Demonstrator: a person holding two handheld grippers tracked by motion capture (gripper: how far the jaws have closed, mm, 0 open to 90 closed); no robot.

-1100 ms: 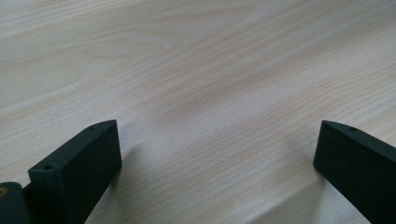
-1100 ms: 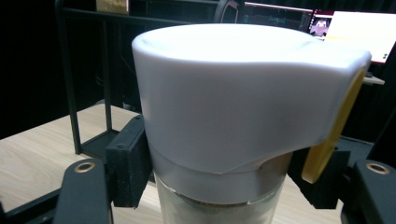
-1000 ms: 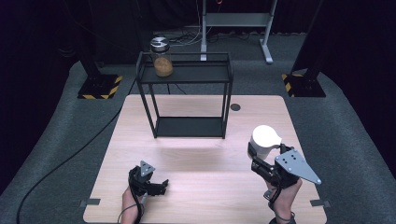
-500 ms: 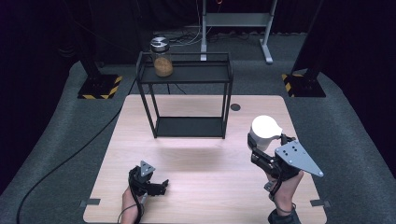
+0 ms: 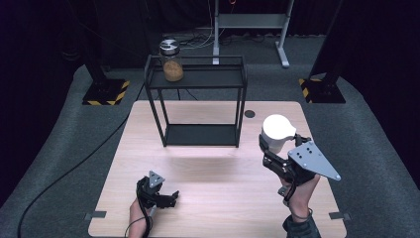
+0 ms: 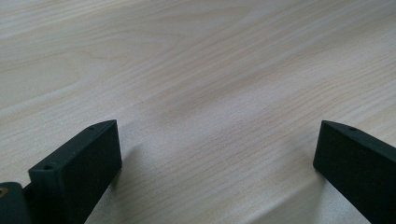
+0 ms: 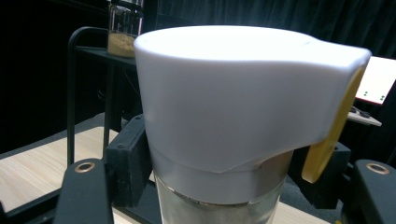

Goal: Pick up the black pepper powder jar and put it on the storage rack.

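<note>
Over the table (image 5: 208, 148), right gripper (image 5: 277, 156) has carried its clamped white-lidded jar (image 5: 276, 133) forward; left gripper (image 5: 161, 196) fingers stay wide.

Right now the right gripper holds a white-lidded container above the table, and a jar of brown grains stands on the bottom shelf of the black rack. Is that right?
Not quite. The jar stands on the top shelf of the black rack, as the high view shows. The right gripper does hold the white-lidded container.

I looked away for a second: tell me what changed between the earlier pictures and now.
The right gripper, shut on the white-lidded jar, carried it a little forward toward the black shelf rack. The left gripper stayed open, low over the table; the lidded jar on the rack stayed put.
</note>
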